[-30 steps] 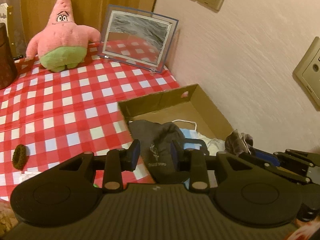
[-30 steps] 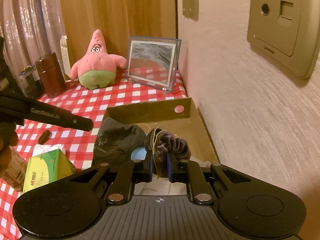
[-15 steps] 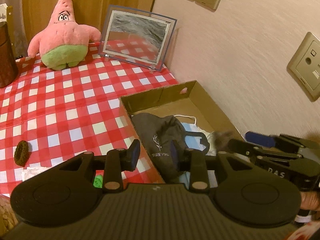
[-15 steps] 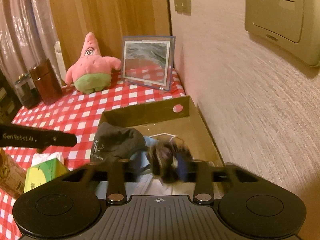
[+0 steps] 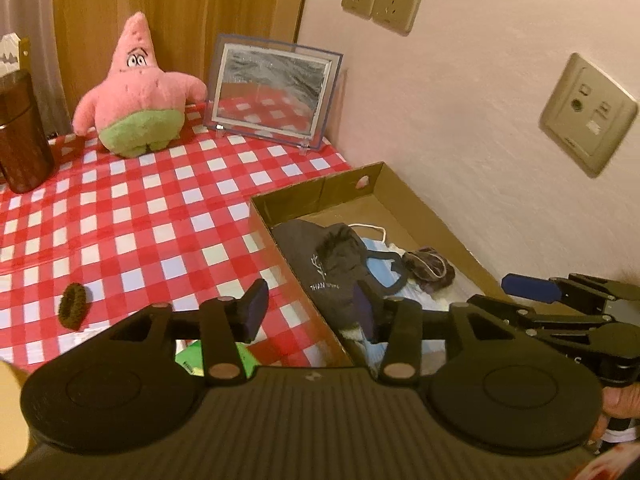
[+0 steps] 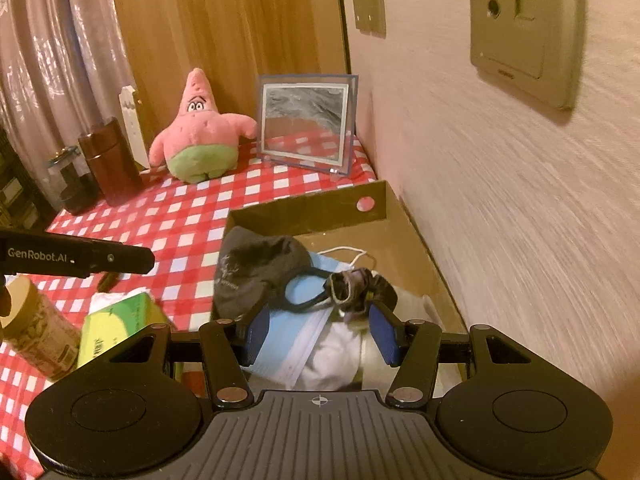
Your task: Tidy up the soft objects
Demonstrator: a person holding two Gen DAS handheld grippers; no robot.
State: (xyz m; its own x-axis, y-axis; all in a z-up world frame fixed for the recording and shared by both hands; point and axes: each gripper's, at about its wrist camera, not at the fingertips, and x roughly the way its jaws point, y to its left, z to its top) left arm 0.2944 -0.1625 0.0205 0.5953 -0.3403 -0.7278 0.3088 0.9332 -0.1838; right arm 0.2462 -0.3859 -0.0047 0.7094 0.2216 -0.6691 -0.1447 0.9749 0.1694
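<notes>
Right wrist view: left of the cardboard box (image 6: 384,208), my left gripper (image 6: 150,258) hovers, fingers apart. Inside it lies the purple scrunchie (image 6: 358,282); my right gripper (image 6: 318,334) gapes empty and could snag the mask loops.

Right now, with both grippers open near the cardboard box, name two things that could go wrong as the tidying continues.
1. The dark purple scrunchie lies in the cardboard box directly ahead of the open right gripper; a careless move might snag it or the blue mask and drag them out.
2. The left gripper straddles the box's near wall, so lowering it could knock or crush the cardboard.
3. The brown hair tie on the tablecloth is small and may be overlooked.
</notes>
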